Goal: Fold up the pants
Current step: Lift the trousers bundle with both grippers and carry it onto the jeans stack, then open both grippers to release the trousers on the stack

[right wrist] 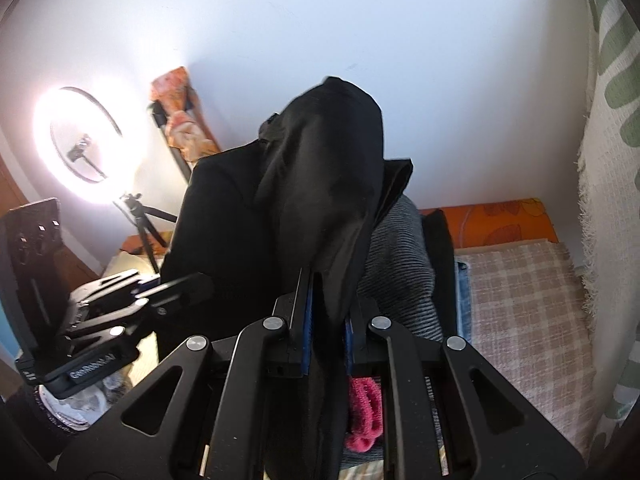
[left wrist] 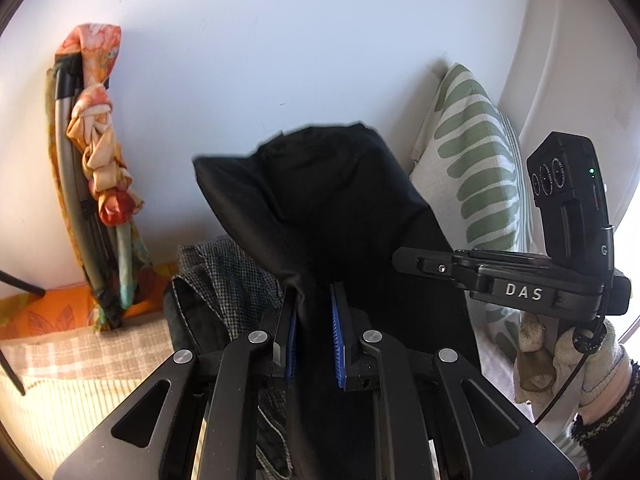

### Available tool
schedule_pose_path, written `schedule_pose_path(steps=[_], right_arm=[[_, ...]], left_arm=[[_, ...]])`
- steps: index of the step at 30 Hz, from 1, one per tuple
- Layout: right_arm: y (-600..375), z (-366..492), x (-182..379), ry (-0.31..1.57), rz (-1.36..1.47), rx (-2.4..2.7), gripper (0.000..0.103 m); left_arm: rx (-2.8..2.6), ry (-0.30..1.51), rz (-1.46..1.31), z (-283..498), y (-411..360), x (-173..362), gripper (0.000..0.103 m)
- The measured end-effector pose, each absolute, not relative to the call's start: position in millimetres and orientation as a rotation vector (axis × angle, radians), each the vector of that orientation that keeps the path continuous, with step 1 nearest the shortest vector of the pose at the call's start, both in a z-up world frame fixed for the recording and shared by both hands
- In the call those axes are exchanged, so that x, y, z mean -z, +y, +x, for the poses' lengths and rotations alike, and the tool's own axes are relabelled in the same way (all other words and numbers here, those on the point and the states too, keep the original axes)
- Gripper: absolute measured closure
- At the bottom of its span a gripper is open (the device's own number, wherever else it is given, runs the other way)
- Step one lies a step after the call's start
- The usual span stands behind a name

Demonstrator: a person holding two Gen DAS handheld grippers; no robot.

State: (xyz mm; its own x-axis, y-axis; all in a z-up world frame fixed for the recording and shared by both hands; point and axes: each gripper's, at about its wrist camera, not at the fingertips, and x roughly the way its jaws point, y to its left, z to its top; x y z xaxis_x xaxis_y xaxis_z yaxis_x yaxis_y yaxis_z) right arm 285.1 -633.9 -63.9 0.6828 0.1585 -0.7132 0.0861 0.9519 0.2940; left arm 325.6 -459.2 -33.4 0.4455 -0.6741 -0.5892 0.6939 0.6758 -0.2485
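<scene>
Left wrist view looks along the left gripper (left wrist: 314, 328), whose blue-padded fingers pinch a fold of the black pants (left wrist: 340, 208); the cloth rises between them and bunches up against the pale wall. At the right edge the right gripper (left wrist: 424, 264) reaches sideways into the same cloth, held by a gloved hand (left wrist: 568, 352). A green-leaf cushion (left wrist: 472, 168) leans far right, and a checked grey garment (left wrist: 228, 276) lies near left. Right wrist view shows the right gripper (right wrist: 326, 316) clamped on the pants (right wrist: 320, 184), lifted above the plaid bedcover (right wrist: 520, 300). Something pink (right wrist: 364, 412), perhaps a sock, lies beneath. A ring light (right wrist: 86, 140) glows far left.
</scene>
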Motion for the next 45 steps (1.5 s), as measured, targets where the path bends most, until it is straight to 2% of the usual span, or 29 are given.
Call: schedule_pose_path(steps=[9,15,28,30,31,33,36,38,40,42,45], right_arm=[[-638.2,292.4,76.4,0.858,0.267,0.066,0.084],[-632.6,289.4,66.8,0.839,0.228,0.120,0.065],[-613.1,251.8,46.4,0.797,0.219,0.158,0.057],[-610.7,244.8,43.4,0.789,0.220,0.167,0.053],[-609.3,240.6,41.9,0.783,0.222,0.172,0.046],[-605.2,230.4,38.8,0.766,0.224,0.181,0.040],[-595.6,217.7,36.6,0.758,0.211,0.198,0.040],[-585.8,208.0,35.0,0.754,0.188,0.206,0.039],[-577.8,200.8,33.1,0.746,0.172,0.215,0.038],[-567.4,190.8,30.3,0.732,0.162,0.225,0.035],[-555.0,175.2,26.9,0.706,0.170,0.235,0.024]], left_arm=[[0.828,0.672,0.071,324.2,-458.5,26.3,0.091],[0.833,0.663,0.086,315.8,-455.9,24.1,0.091],[0.844,0.675,0.063,297.3,-430.2,19.4,0.090],[0.851,0.663,0.071,289.9,-425.4,15.3,0.085],[0.857,0.659,0.074,286.1,-423.2,13.5,0.078],[0.862,0.654,0.075,280.2,-418.8,10.8,0.075],[0.868,0.651,0.071,270.5,-409.7,6.8,0.067],[0.874,0.648,0.065,264.3,-403.4,5.0,0.049],[0.862,0.632,0.069,255.9,-395.5,3.1,0.042],[0.851,0.617,0.075,248.3,-387.6,1.8,0.037],[0.850,0.618,0.090,239.1,-375.0,1.6,0.034]])
